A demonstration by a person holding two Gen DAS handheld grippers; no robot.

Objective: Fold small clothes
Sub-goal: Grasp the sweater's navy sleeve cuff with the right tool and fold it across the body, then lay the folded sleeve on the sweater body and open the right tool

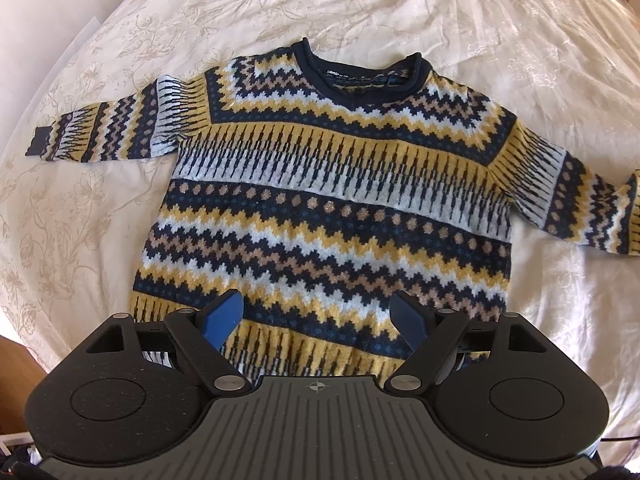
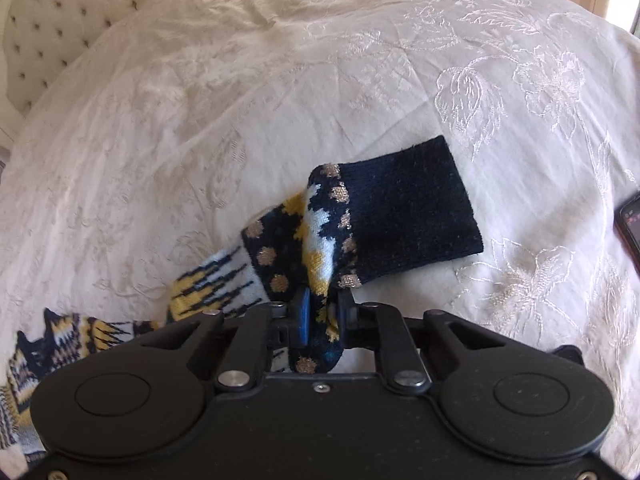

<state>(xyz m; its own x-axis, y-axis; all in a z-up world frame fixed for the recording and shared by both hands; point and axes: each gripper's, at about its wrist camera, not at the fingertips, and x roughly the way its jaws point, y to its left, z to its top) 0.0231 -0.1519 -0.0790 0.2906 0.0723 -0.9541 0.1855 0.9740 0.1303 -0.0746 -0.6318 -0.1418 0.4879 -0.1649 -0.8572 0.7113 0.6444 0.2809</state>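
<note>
My right tool [image 2: 320,312] clamps the sweater's [image 1: 320,200] bunched sleeve [image 2: 304,248] beside the cuff [image 2: 412,208]; the left tool [image 1: 318,320] hangs apart over the hem. Soft, light knit: grip edges.

Sweater [image 1: 320,200] (spread flat) on bedspread [image 1: 400,12]

Ahead of my left gripper [image 1: 316,316], black with blue pads, I see the sweater [image 1: 320,200] banded in navy, mustard, white and tan zigzags, with spiky stripes and tan dots. Its collar [image 1: 320,80] is plain navy. Beyond my black right gripper [image 2: 320,308] the cuff [image 2: 412,212] is solid navy. The bedspread [image 2: 240,100] is cream with embroidered flowers.
</note>
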